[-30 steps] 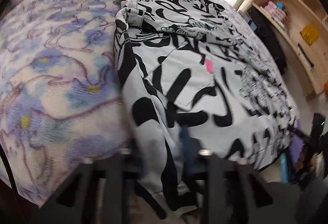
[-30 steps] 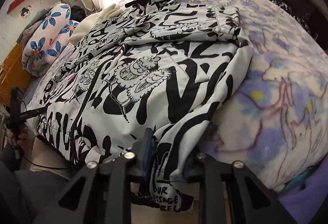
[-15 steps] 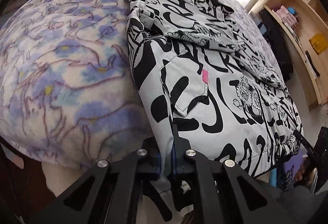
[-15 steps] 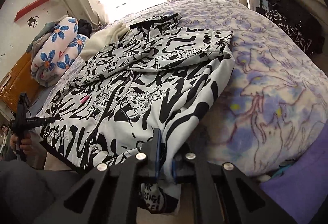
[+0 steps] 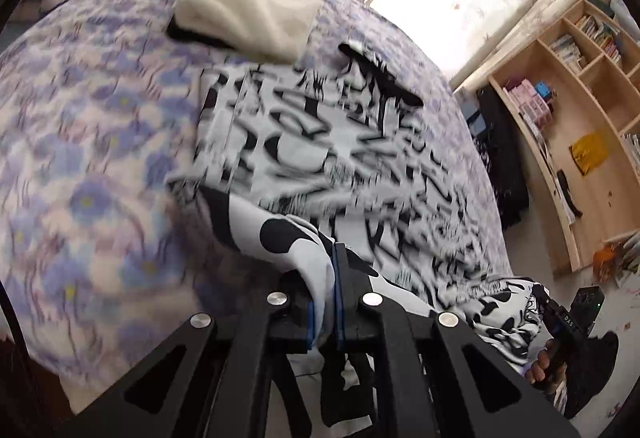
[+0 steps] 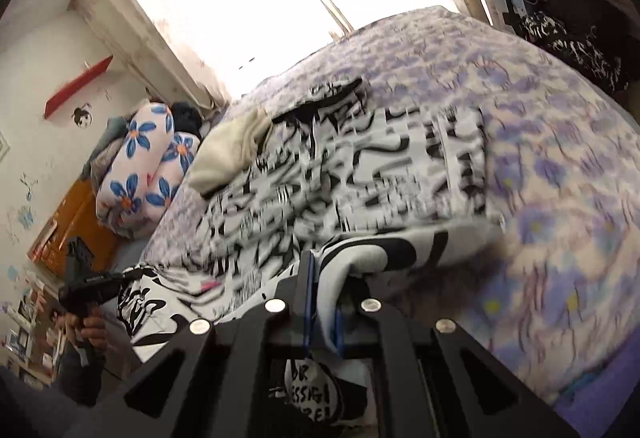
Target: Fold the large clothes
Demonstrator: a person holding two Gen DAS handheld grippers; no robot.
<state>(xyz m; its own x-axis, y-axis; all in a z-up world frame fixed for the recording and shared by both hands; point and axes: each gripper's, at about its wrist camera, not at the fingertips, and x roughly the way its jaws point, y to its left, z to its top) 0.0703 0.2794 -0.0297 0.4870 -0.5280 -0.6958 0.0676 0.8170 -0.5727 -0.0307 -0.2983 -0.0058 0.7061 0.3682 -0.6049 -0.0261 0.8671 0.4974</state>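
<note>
Left gripper (image 5: pixel 324 302) was clamped nearly closed on a bunched fold of the black-and-white printed garment (image 5: pixel 320 141); only cloth sat between the blue pads. Right gripper (image 6: pixel 322 312) was the same: jaws pinched on another bunch of the hem edge, with a lettered flap hanging below the fingers.

From each grip the cloth ran forward, lifted off the near edge. The rest of the garment lay spread across the middle of the purple floral bedspread (image 5: pixel 92 165), print blurred in both views. Each wrist view caught the other gripper at the frame edge, held in the person's hand, also with hem in it.

At the garment's far end a cream folded cloth (image 5: pixel 248 9) lay on the bed, touching or just beside the collar area; can't tell which. A blue-flower pillow (image 6: pixel 148 173) was beyond that. A wooden bookshelf (image 5: pixel 580 117) stood well off to the side of the bed.
</note>
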